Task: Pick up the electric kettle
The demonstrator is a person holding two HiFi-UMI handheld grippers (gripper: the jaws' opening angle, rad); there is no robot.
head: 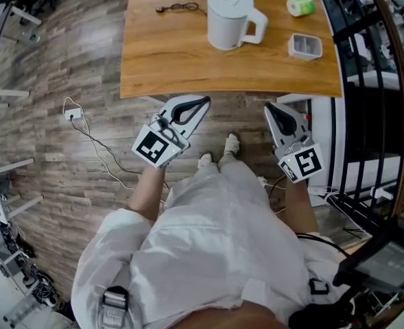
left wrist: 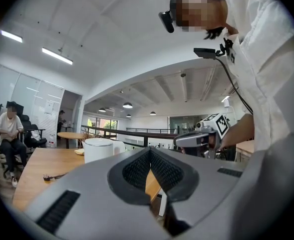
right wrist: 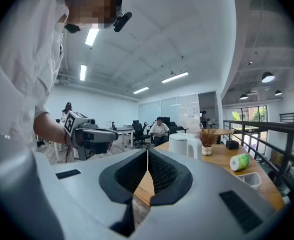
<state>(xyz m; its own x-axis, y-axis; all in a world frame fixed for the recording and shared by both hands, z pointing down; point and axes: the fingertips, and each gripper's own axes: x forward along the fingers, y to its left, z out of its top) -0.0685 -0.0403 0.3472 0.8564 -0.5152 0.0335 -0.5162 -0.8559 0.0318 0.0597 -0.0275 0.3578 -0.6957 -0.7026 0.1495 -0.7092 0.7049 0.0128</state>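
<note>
The kettle (head: 230, 18) stands upright on the wooden desk (head: 167, 64), towards its far edge and a little right of the middle, with its lid on and its handle turned to the right edge. To its left, near the far edge, lies a thin dark thing that looks like a cord with a plug (head: 180, 7), though it is too small to be sure. A green roll (head: 300, 6) lies near the far right corner, and a small clear tray (head: 304, 46) sits nearer, close to the right edge. Neither touches the kettle. The left gripper (head: 203, 103) is held out over the wooden floor (head: 71, 53), just short of the desk's near edge. Its jaws are pressed together with nothing between them. The right gripper (head: 269, 107) is held beside it, likewise just short of the near edge towards the right corner, and its jaws are also pressed together on nothing. Both point towards the desk and are well apart from the kettle. On the floor to the left of the desk a white plug (head: 73, 114) lies with its cable trailing towards the person.
</note>
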